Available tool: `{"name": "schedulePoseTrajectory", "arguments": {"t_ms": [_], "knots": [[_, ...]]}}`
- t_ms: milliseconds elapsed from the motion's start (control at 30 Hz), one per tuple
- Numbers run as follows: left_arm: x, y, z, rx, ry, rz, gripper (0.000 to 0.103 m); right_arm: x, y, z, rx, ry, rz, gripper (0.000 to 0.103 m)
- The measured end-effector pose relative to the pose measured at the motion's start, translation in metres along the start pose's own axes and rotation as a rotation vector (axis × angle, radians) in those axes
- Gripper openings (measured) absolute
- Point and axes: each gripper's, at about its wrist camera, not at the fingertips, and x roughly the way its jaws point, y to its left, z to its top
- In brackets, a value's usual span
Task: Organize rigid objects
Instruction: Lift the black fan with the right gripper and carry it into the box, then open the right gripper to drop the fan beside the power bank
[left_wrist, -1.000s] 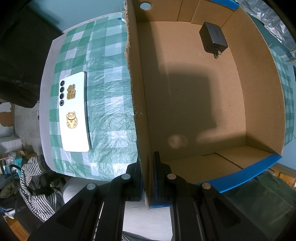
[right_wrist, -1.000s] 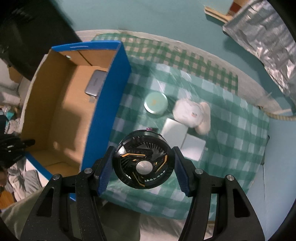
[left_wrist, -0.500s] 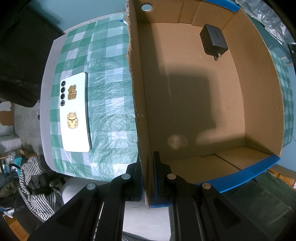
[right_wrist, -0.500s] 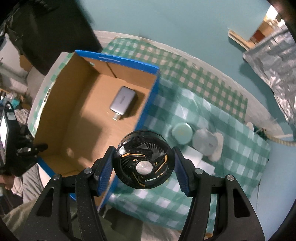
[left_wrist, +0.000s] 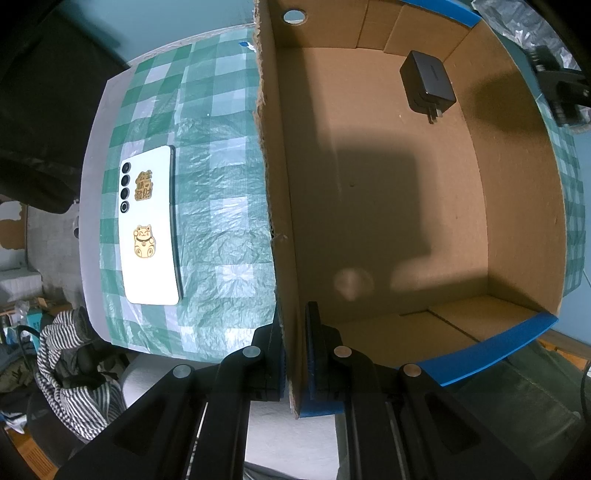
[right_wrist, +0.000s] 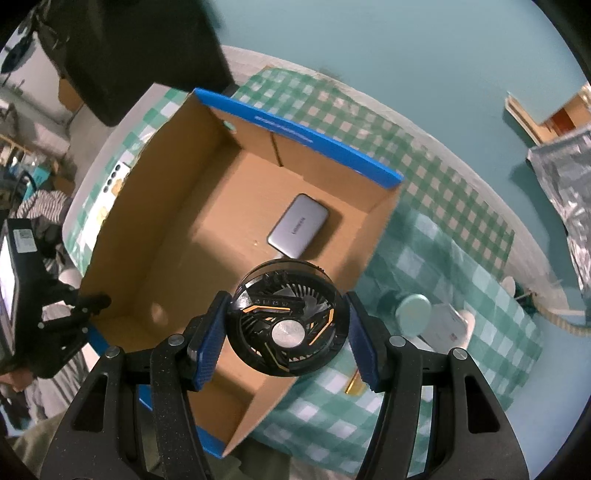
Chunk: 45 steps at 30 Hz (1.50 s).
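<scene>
Right gripper (right_wrist: 286, 332) clamped on the round fan (right_wrist: 287, 318), hanging over the cardboard box (right_wrist: 303, 134) near its right wall. Left gripper (left_wrist: 294, 347) pinching the box's left wall. Drop spot directly below, charger (right_wrist: 298, 225) just beyond.

Showing a green-and-white checked cloth (left_wrist: 214, 206) draped over the worktop. Standing on it, a plain brown cardboard box (right_wrist: 192, 236) with bright blue outer faces. Lying inside, a grey charger (right_wrist: 298, 226), looking nearly black from the left wrist view. Lying on the checks, a white phone (left_wrist: 149, 225) bearing black lens rings and two gold stickers. Sitting between blue-padded black fingers (right_wrist: 207, 341), a black fan (right_wrist: 288, 322) carrying orange accents and a silver hub. Resting beyond, a pale mint round tin (right_wrist: 413, 311). Bunching at the edge, a black-and-white striped fabric (left_wrist: 74, 373).
</scene>
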Motion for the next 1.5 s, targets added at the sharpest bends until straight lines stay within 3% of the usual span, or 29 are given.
{"name": "schedulePoseTrajectory", "arguments": {"t_ms": [400, 733, 1133, 1500], "knots": [[0.001, 0.003, 0.002, -0.008, -0.003, 0.004, 0.009, 0.045, 0.019, 0.009, -0.056, 0.066, 0.032, 0.062], [0.001, 0.005, 0.002, -0.011, -0.002, 0.004, 0.009, 0.08, 0.02, 0.005, -0.079, 0.139, 0.003, 0.062], [0.002, 0.005, 0.002, -0.014, 0.009, 0.004, 0.009, 0.087, 0.036, 0.005, -0.158, 0.156, -0.06, 0.062], [0.001, 0.006, -0.001, -0.014, 0.006, 0.005, 0.009, 0.076, 0.026, -0.001, -0.085, 0.127, -0.031, 0.062]]}}
